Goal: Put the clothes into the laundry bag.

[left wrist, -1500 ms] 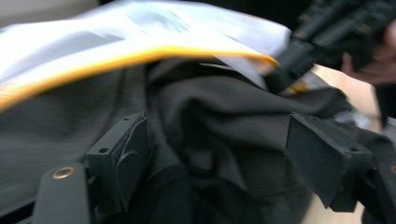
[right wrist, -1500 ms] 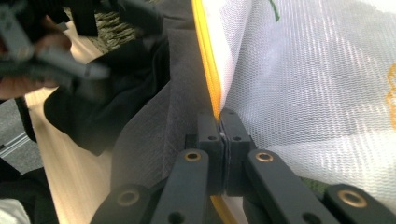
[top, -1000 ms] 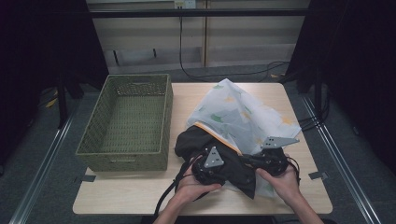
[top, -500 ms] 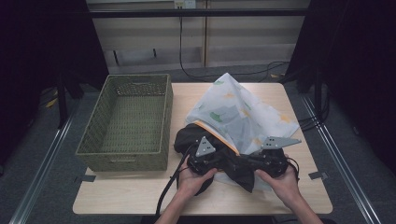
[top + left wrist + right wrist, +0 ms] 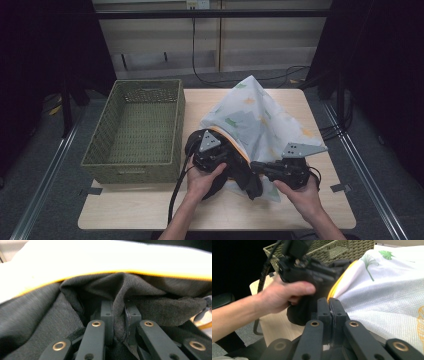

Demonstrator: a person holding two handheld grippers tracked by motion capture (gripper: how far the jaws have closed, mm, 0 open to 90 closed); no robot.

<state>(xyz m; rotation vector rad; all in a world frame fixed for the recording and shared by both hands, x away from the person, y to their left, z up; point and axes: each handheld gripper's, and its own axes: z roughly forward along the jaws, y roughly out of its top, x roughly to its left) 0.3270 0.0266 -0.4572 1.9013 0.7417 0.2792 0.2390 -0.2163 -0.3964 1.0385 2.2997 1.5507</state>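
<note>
**Both grippers clamped on the garment**

High view: I see the white printed garment (image 5: 260,120) heaped on the table (image 5: 150,210), right of the wicker basket (image 5: 137,132).

Left gripper view: my left gripper (image 5: 119,322), jaws just closed, pinches the black lining (image 5: 120,290).

Right gripper view: my right gripper (image 5: 329,312) presses together on the garment's thin edge.

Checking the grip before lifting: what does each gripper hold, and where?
Left gripper pinches a fold of the garment's black lining; right gripper clamps its edge.
</note>
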